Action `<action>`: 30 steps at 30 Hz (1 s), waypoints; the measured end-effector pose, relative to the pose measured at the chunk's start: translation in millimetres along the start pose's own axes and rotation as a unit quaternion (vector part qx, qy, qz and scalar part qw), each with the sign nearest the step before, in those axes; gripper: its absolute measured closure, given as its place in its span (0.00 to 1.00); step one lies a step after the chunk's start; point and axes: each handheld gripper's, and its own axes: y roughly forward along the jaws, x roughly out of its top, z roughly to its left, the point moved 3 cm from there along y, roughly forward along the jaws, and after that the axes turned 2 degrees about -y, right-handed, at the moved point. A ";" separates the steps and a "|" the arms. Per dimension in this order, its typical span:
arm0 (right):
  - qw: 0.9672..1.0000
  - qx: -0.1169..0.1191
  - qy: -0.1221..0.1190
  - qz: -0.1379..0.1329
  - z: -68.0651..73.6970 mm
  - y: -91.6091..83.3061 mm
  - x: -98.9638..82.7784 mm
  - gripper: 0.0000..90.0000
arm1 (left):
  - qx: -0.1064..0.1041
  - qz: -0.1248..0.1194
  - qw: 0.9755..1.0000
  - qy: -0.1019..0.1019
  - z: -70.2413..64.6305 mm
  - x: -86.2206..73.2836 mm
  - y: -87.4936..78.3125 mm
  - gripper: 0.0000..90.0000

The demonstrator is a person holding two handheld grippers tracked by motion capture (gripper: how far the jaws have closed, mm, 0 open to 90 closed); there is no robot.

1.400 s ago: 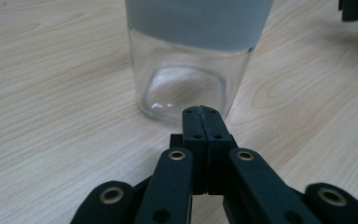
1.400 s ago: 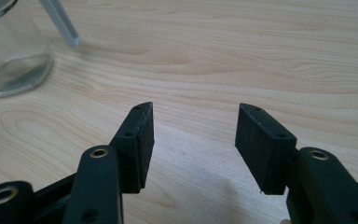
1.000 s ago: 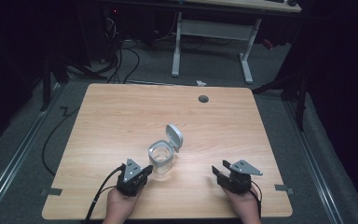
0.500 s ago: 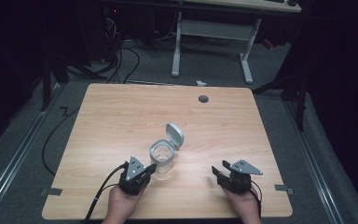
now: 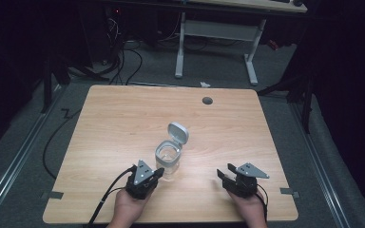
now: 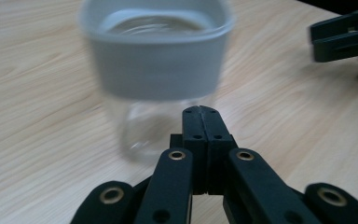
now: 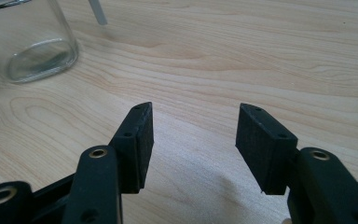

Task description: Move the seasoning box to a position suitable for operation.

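A clear glass jar [image 5: 167, 159] with a grey collar stands upright near the table's front middle, its hinged grey lid [image 5: 177, 133] flipped open behind it. My left gripper [image 5: 158, 173] rests just left of the jar, jaws pressed together and empty. In the left gripper view the jar [image 6: 156, 70] looms right beyond my shut left gripper [image 6: 200, 111]. My right gripper [image 5: 223, 175] sits at the front right, well apart from the jar, jaws spread. The right gripper view has my open right gripper [image 7: 193, 126] over bare wood, with the jar [image 7: 28, 39] at the upper left.
The wooden table [image 5: 123, 118] has a round cable hole [image 5: 207, 100] near its back edge. Tape marks lie at the front corners [image 5: 287, 192]. A white desk frame [image 5: 216, 33] and cables stand on the floor behind.
My left gripper has crept slightly forward and right, closer to the jar's base. The right gripper and the jar have stayed put.
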 end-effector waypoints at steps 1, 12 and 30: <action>1.000 -0.001 0.001 -0.001 -0.3 -0.3 0.1 0.52 | 0.023 -0.009 1.000 -0.003 14.9 6.4 1.7 1.00; 1.000 0.002 -0.004 -0.002 1.8 -0.6 1.2 0.55 | 0.050 -0.021 0.998 -0.014 36.0 23.2 43.2 1.00; 1.000 0.004 -0.007 0.007 3.2 0.5 -0.5 0.58 | 0.012 -0.011 1.000 -0.002 5.4 3.2 27.5 1.00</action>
